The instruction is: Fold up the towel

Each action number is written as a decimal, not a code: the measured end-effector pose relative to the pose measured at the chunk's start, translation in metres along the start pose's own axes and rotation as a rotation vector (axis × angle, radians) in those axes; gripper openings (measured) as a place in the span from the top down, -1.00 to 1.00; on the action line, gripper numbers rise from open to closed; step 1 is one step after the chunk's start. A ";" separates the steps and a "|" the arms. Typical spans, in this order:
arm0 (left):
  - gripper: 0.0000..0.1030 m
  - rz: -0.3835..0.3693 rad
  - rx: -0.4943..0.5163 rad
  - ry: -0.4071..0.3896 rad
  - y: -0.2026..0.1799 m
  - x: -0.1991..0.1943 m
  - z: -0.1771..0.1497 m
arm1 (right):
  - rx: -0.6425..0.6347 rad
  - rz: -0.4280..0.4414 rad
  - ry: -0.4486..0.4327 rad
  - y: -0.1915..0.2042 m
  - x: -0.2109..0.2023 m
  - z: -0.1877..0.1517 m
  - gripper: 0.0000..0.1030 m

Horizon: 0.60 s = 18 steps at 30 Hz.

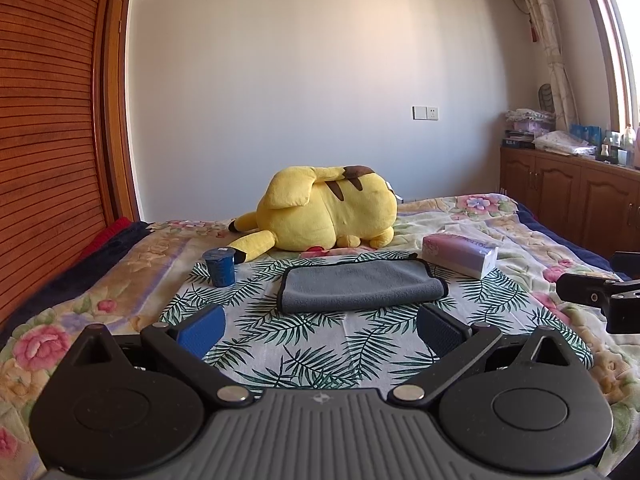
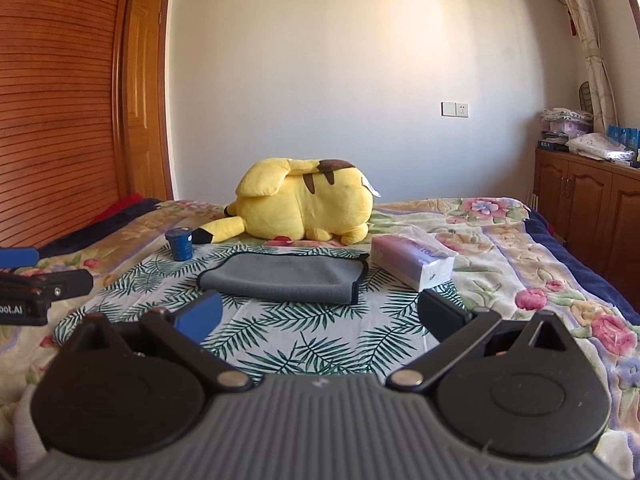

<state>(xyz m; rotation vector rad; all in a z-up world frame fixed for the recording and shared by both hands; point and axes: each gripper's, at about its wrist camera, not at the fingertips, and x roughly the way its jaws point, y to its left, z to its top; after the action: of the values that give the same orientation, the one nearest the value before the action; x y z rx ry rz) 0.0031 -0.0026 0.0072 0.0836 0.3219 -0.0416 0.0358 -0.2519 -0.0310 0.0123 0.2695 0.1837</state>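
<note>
A grey towel [image 1: 360, 286] with a dark trim lies folded over on a leaf-print cloth [image 1: 304, 344] on the bed; it also shows in the right wrist view [image 2: 286, 278]. My left gripper [image 1: 320, 326] is open and empty, just short of the towel's near edge. My right gripper [image 2: 320, 314] is open and empty, just short of the towel as well. Each gripper shows at the edge of the other's view, the right one at the right [image 1: 600, 296] and the left one at the left [image 2: 36, 288].
A yellow plush toy [image 1: 324, 212] lies behind the towel. A blue cup [image 1: 219, 266] stands to the towel's left. A tissue pack [image 1: 460, 254] lies to its right. A wooden wardrobe [image 1: 48, 140] is at the left, low cabinets [image 1: 568, 196] at the right.
</note>
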 end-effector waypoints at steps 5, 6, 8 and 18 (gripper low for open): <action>-0.69 0.000 0.000 -0.001 0.000 0.000 0.000 | 0.005 -0.002 0.000 0.000 0.000 0.000 -1.00; -0.69 0.000 0.000 -0.001 0.000 0.000 0.000 | 0.006 -0.002 0.000 0.000 0.000 0.000 -1.00; -0.69 0.000 0.000 -0.001 0.000 0.000 0.000 | 0.005 -0.002 0.000 0.000 0.000 0.000 -1.00; -0.69 0.000 0.000 0.000 0.000 0.000 0.000 | 0.005 -0.002 0.000 -0.001 0.000 0.001 -1.00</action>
<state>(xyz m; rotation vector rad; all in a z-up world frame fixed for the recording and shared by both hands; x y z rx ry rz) 0.0032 -0.0027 0.0075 0.0832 0.3218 -0.0416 0.0365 -0.2524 -0.0306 0.0171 0.2699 0.1808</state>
